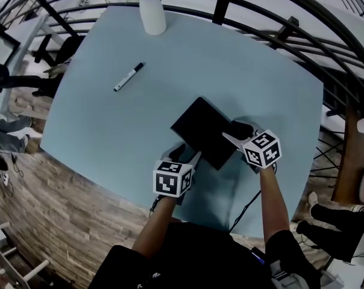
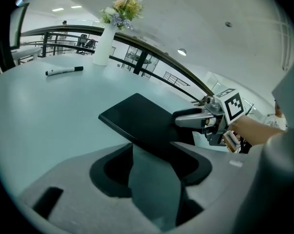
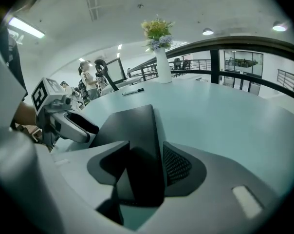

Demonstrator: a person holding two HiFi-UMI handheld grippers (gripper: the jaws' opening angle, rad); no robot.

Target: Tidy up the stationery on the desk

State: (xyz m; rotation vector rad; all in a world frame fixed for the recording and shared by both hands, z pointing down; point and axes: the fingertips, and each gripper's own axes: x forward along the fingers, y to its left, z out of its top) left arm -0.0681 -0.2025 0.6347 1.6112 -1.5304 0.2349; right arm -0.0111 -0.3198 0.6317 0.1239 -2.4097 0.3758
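Note:
A flat black notebook (image 1: pixel 201 130) is at the near middle of the light blue desk (image 1: pixel 248 83), held from two sides. My left gripper (image 1: pixel 187 155) is shut on its near left corner; the left gripper view has the black slab (image 2: pixel 137 117) running between the jaws. My right gripper (image 1: pixel 232 139) is shut on its near right edge, and the right gripper view has the cover (image 3: pixel 130 123) clamped between the jaws. A black-capped white marker (image 1: pixel 129 77) lies alone on the far left of the desk.
A white vase (image 1: pixel 152 14) with flowers stands at the desk's far edge. A dark metal railing (image 1: pixel 278 17) curves behind the desk. Wooden floor (image 1: pixel 55 209) lies to the left, where people stand. The desk's near edge is close to my body.

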